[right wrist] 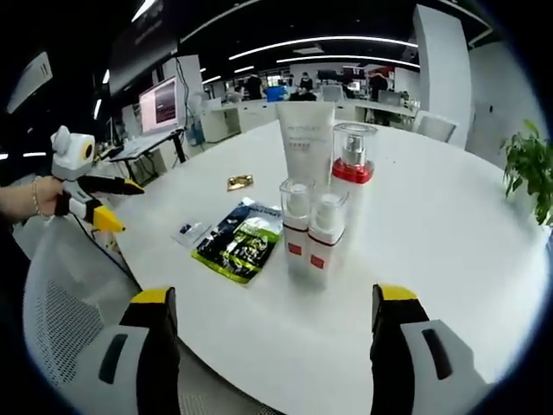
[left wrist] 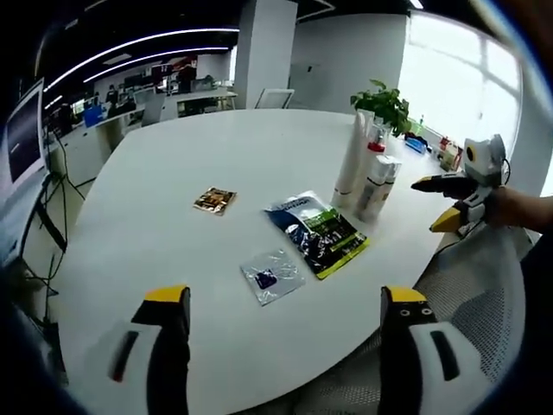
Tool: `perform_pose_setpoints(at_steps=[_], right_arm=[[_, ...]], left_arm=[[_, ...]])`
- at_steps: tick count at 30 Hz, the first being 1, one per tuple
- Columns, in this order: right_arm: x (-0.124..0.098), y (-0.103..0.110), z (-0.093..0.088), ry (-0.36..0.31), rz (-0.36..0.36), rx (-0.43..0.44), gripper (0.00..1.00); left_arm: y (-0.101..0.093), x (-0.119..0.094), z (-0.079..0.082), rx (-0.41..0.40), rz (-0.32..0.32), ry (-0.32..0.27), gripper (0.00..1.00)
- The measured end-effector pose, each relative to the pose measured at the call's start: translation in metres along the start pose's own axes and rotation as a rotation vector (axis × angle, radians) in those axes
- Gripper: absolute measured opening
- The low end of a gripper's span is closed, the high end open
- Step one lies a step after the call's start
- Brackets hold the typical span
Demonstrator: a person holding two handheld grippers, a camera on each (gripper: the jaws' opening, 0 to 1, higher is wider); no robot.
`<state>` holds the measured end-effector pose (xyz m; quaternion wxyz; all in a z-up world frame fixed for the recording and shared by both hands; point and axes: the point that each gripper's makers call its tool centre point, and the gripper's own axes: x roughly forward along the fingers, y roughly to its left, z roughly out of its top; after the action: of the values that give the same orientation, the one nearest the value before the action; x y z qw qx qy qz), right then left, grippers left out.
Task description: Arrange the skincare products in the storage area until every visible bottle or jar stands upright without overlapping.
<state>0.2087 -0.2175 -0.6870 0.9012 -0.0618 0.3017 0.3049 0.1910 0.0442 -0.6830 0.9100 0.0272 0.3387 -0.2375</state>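
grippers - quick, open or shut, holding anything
Left gripper: open, holding nothing, over the near table edge.
Right gripper: open, holding nothing, facing the bottles.

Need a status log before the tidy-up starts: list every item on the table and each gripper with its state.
Tube: upright.
Red-collared pump bottle: upright.
Two small bottles: upright, side by side.
Green sachet: flat.
Clear sachet: flat.
Brown sachet: flat.
Left gripper: open, empty.
Right gripper: open, empty.

Bright window (left wrist: 449, 78) glare, ceiling light strips (right wrist: 346, 41), sharp centre, heavy fisheye edge warp.
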Motion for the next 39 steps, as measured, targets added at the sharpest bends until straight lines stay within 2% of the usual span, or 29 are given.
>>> perform_pose_setpoints(at_steps=[11,16,26,32,39], right_arm=[[0.0,0.003,-0.004,0.02,0.001,-0.014,0.94],[0.003,0.001,-0.006,0.032,-0.001,-0.018,0.95],[0.006,-0.004,-0.012,0.055,-0.004,-0.018,0.98],[0.006,-0.008,-0.014,0.065,-0.01,-0.013,0.98],[0.005,-0.007,-0.017,0.082,-0.011,-0.019,0.98]], left_arm=[[0.001,0.004,-0.001,0.004,0.003,0.017,0.91],[0.006,0.009,0.004,0.008,0.001,0.022,0.91],[0.02,0.027,0.023,0.048,-0.005,0.031,0.93],[0.034,0.041,0.033,0.09,-0.012,0.052,0.95],[0.041,0.056,0.042,0.134,-0.029,0.084,0.97]])
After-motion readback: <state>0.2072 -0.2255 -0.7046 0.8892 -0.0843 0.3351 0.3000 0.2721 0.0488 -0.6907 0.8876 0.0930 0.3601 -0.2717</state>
